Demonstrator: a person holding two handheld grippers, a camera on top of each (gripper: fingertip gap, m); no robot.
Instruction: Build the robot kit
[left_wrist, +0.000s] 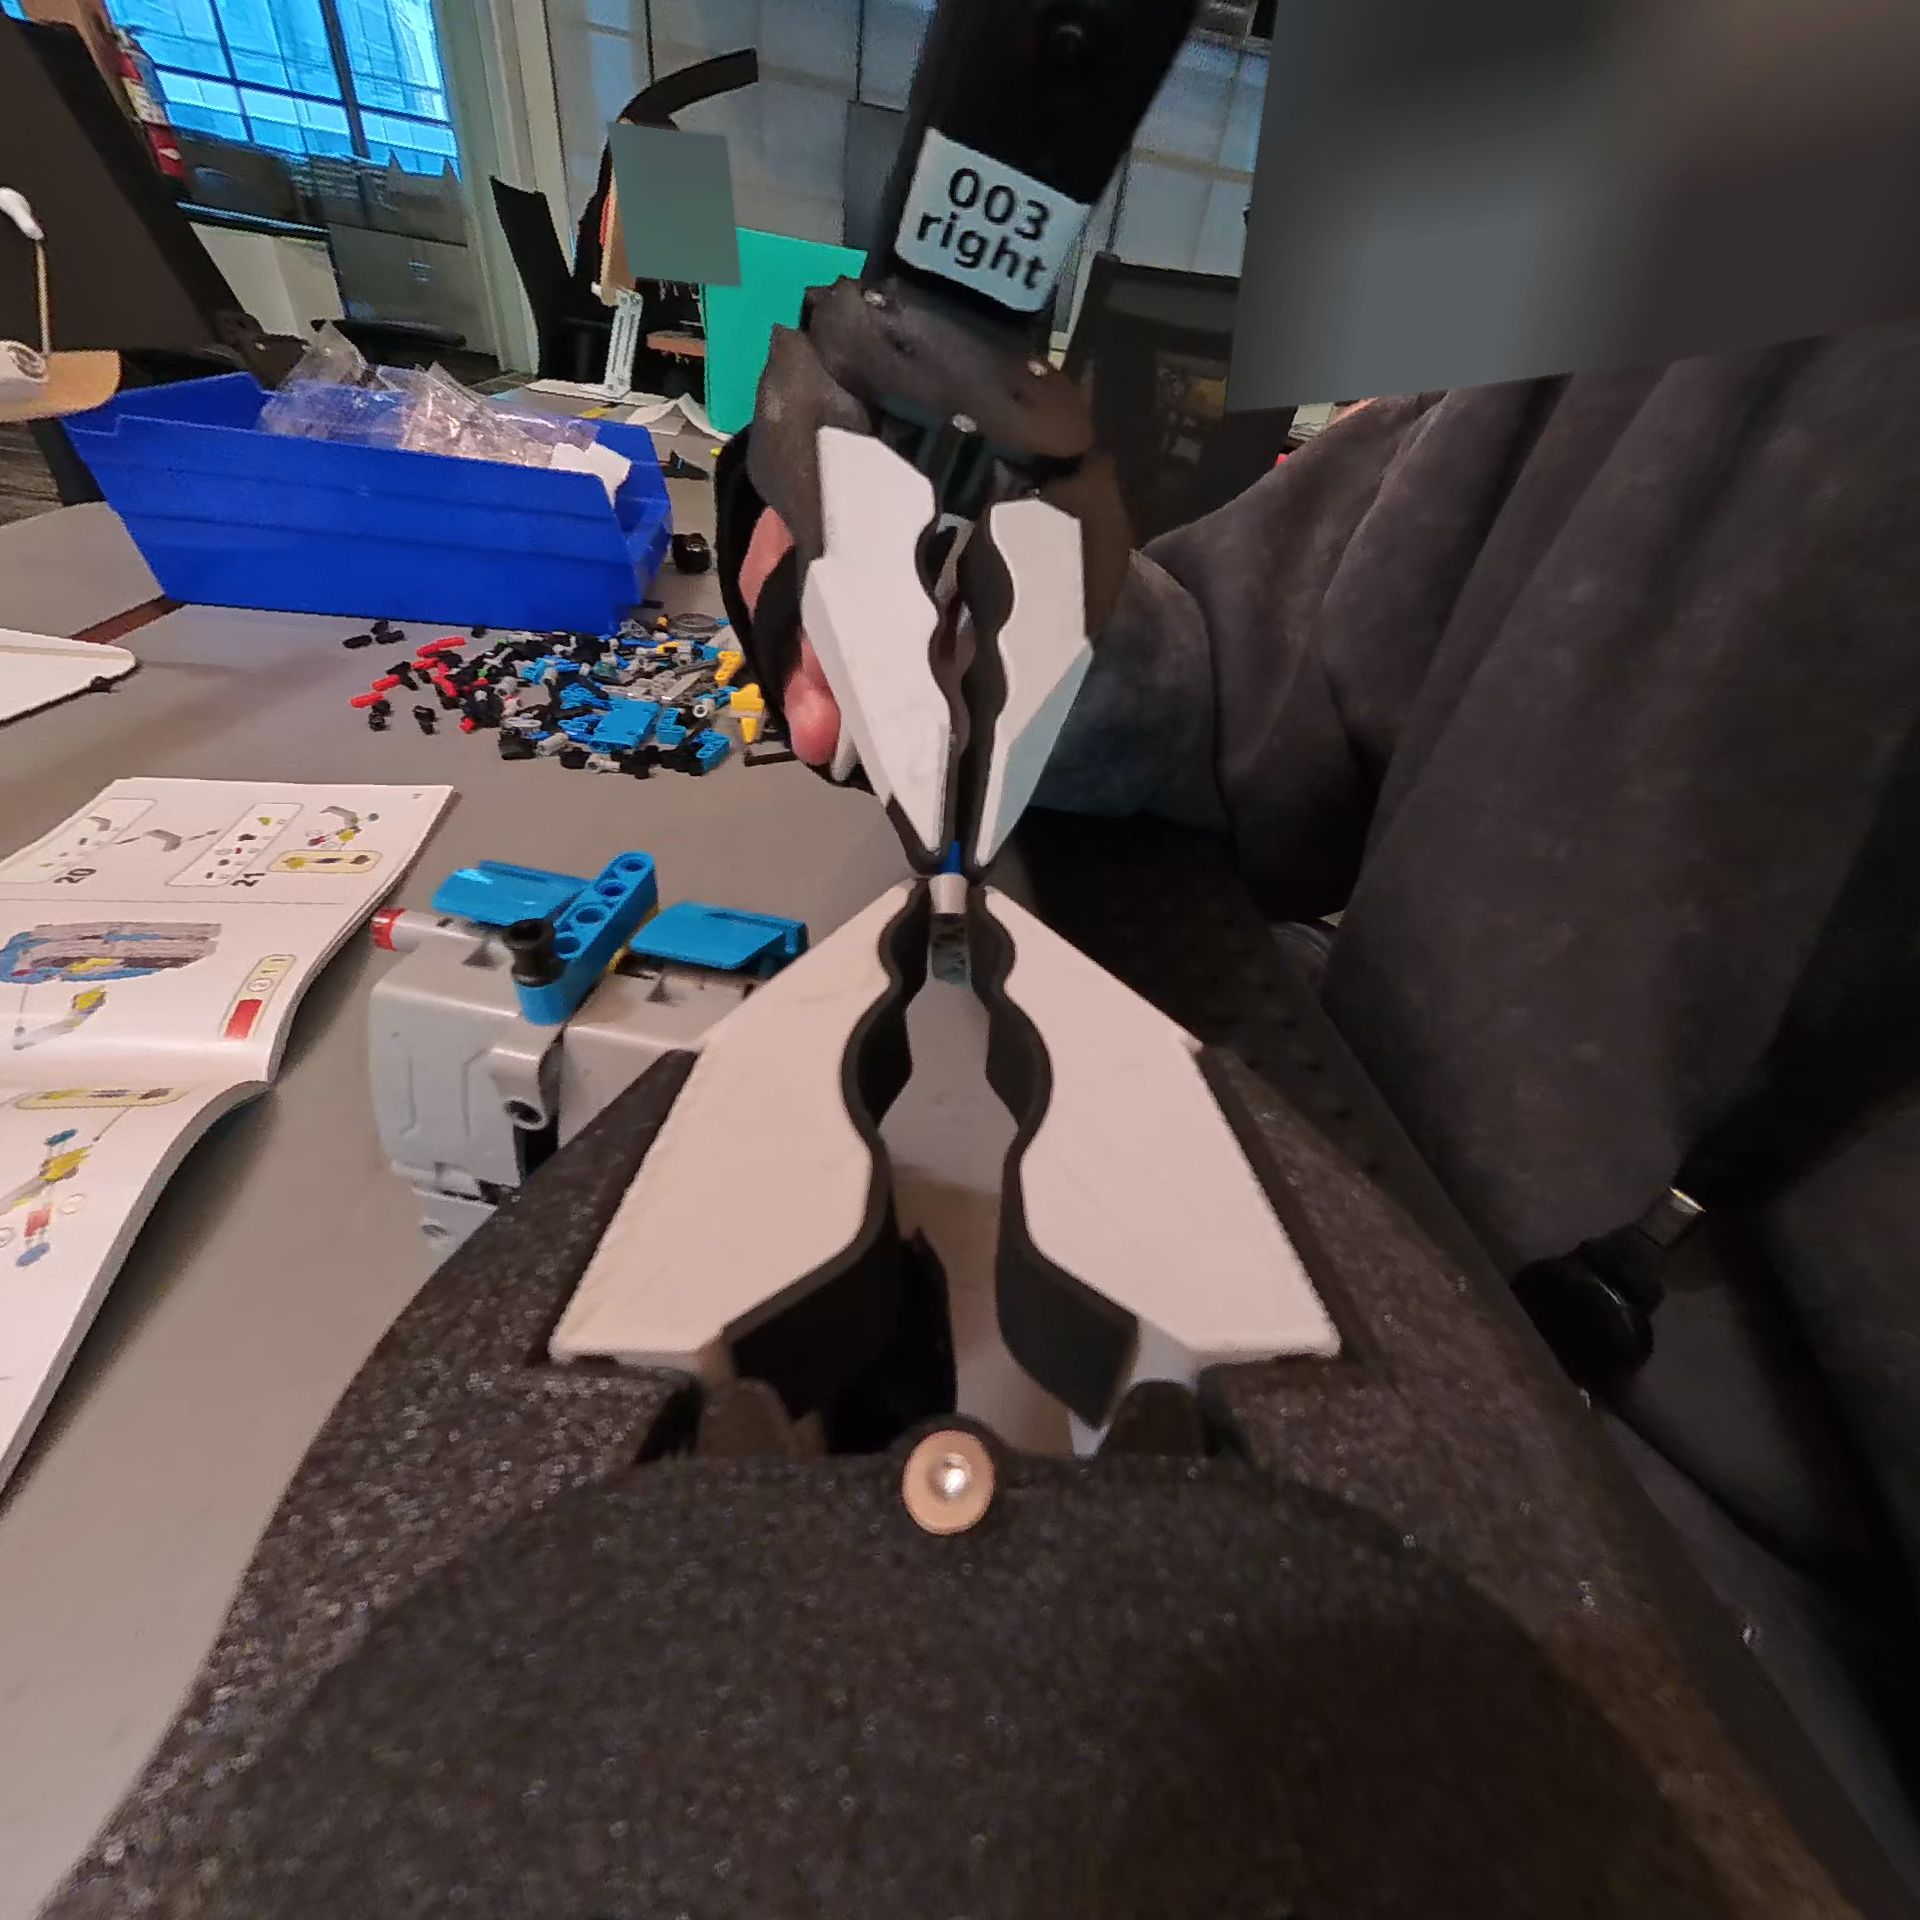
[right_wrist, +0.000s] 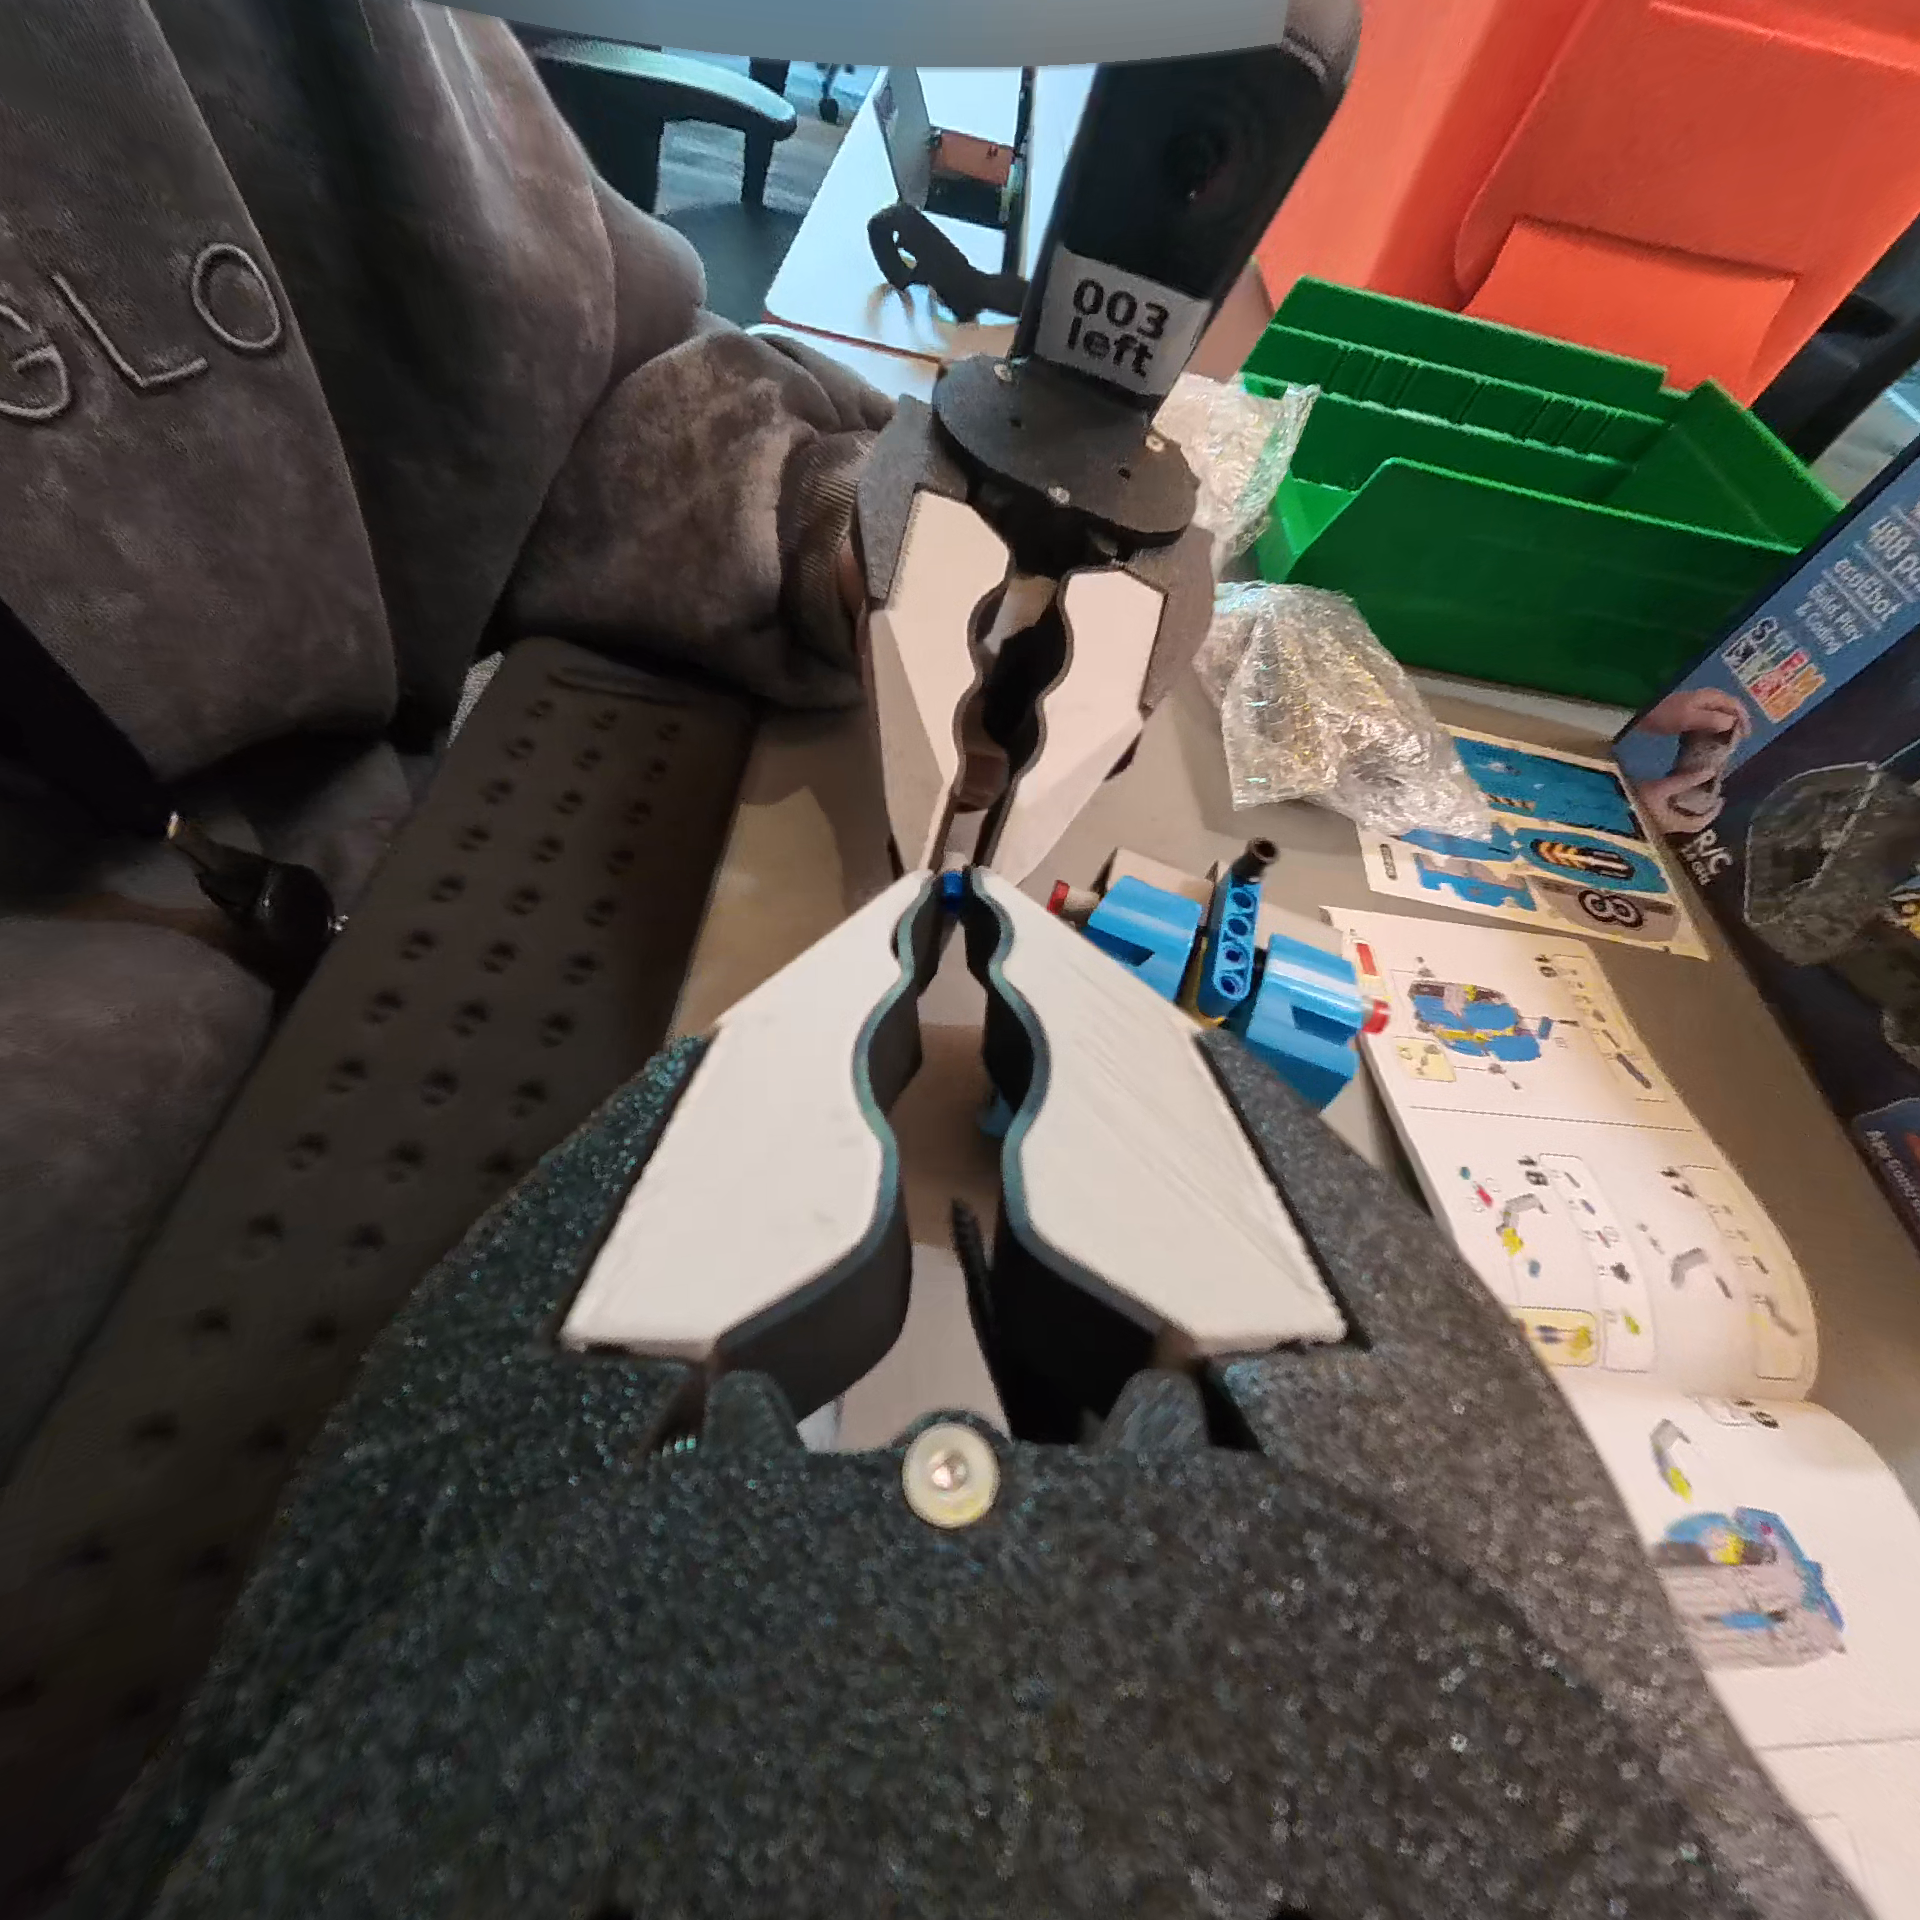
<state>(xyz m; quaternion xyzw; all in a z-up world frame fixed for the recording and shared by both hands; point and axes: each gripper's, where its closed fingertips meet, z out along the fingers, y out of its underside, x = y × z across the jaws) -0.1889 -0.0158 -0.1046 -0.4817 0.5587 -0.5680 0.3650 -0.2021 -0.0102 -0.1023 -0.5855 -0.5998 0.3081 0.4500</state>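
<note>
left tool (left_wrist: 948, 896), right tool (right_wrist: 951, 896) (labelled), sharing pin (left_wrist: 948, 891)

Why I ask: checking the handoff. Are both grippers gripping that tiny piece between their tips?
Touching. The left wrist view shows the left gripper and right gripper tips both closed on the small white-and-blue piece.

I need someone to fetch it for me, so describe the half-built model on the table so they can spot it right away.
Start at the open instruction booklet on the grey table. Right beside it sits the half-built model, nearer the camera than the loose pile of small parts by the blue bin. It alone is assembled: a chunky grey block topped with blue pieces.
</note>
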